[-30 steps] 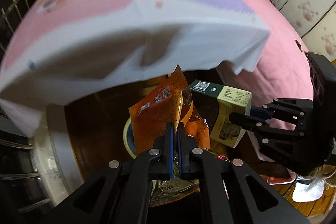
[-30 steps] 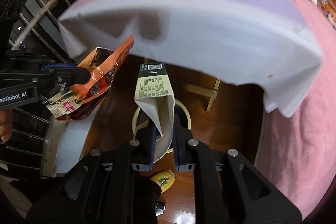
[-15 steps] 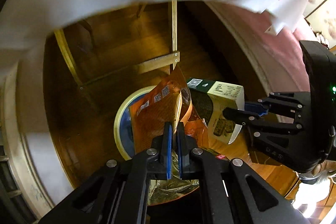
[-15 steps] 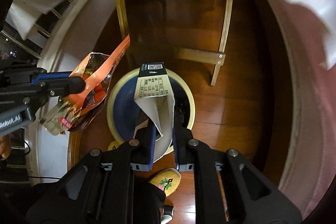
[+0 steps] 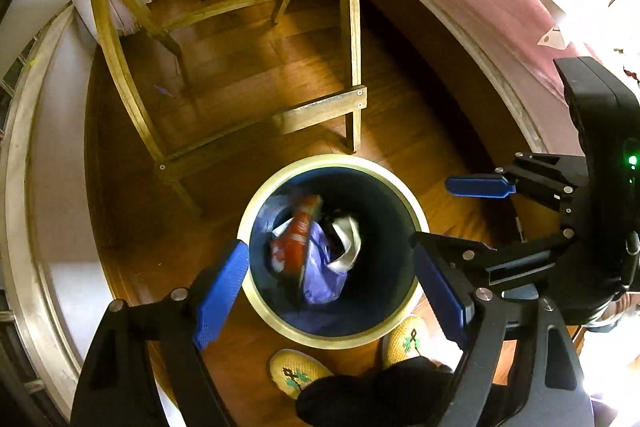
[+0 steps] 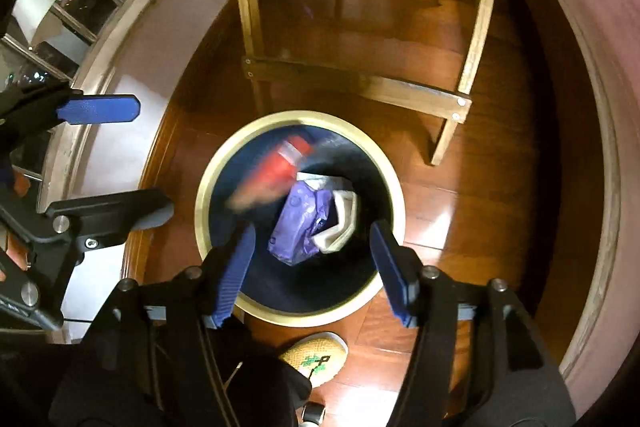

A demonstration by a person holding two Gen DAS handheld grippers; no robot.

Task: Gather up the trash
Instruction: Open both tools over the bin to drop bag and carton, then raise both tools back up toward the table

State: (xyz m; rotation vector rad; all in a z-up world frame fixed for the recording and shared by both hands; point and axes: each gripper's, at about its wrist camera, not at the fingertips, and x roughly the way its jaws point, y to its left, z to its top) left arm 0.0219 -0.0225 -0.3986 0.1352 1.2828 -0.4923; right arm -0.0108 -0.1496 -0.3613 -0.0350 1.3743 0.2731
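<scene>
The left hand-held gripper (image 5: 332, 291) has just been opening: its blue pads now stand wide apart with nothing between them, framing the bin mouth below. The right hand-held gripper (image 6: 316, 263) has likewise just been opening and is empty, its pads spread to either side of the same opening. In the left wrist view the right tool shows at 3 o'clock; in the right wrist view the left one shows at 9 o'clock.

Straight ahead of both, at 12 o'clock along the fingers and below them, sits the one round bin (image 5: 280, 323) with a pale rim and dark inside, standing on the wooden floor (image 5: 240, 75). The trash is in it: an orange snack wrapper (image 5: 298, 235), blurred, its long axis running roughly 12 to 6 o'clock; a pale carton (image 6: 340, 223) at about 3 o'clock of it; and a purple bag (image 6: 300, 227) between them. That makes three pieces I can count, though more may lie beneath.

Neither tool is clearly nearer the bin. Beyond it, at 12 o'clock, stand wooden frame legs (image 5: 352, 27). Two woven slippers (image 5: 298, 373) show at 6 o'clock. The drop looks done, so the next pickup likely lies elsewhere.
</scene>
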